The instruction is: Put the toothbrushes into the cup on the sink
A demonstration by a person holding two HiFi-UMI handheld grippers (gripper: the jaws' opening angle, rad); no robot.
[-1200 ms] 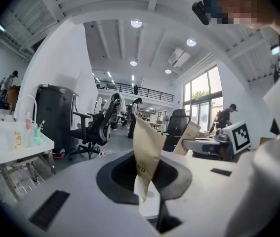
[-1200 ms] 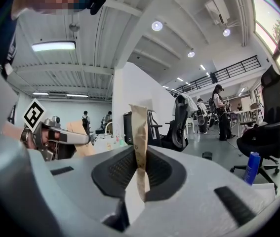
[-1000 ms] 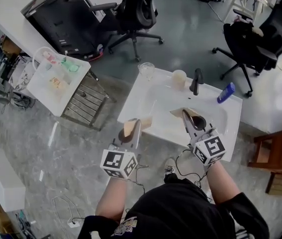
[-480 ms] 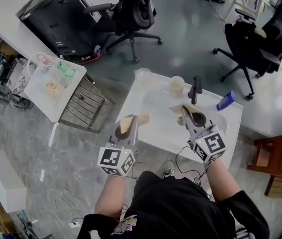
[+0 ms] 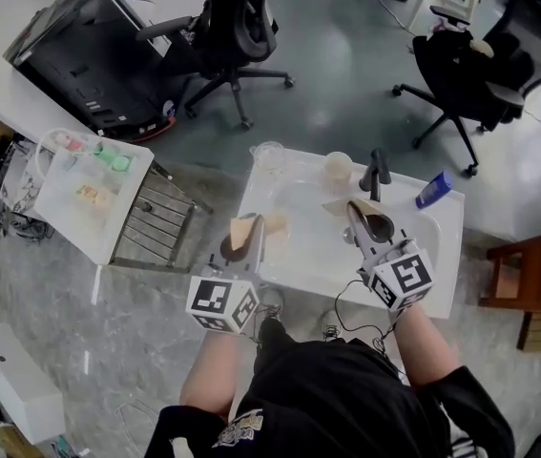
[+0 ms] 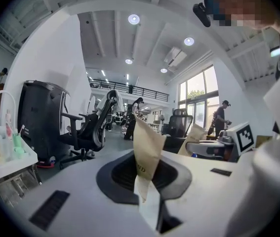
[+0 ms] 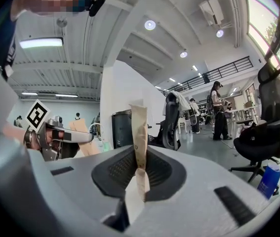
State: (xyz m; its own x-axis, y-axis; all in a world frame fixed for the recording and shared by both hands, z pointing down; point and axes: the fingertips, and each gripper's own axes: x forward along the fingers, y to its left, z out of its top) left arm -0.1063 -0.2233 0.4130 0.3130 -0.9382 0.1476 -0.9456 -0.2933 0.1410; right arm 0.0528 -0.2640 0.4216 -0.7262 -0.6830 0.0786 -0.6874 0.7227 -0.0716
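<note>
A white sink (image 5: 299,256) stands in front of me in the head view. At its back edge are a beige cup (image 5: 338,171), a clear glass cup (image 5: 268,156) and a black faucet (image 5: 377,172). My left gripper (image 5: 250,233) hangs over the sink's left front part, shut on a tan paper packet (image 5: 245,230). My right gripper (image 5: 357,214) is over the basin, shut on a second tan packet (image 5: 339,206). In the left gripper view the packet (image 6: 147,142) stands upright between the jaws of that gripper (image 6: 140,181). The right gripper view shows the same: a packet (image 7: 140,132) pinched by the right gripper (image 7: 139,174).
A blue bottle (image 5: 434,190) lies on the sink's right back corner. A white cart with bottles (image 5: 89,184) and a wire rack (image 5: 160,222) stand to the left. Office chairs (image 5: 227,27) are behind, and wooden furniture (image 5: 528,284) is to the right.
The head view has shifted, so the sink and room sit a little differently in the picture. Both grippers keep their hold on the packets and stay over the sink's front.
</note>
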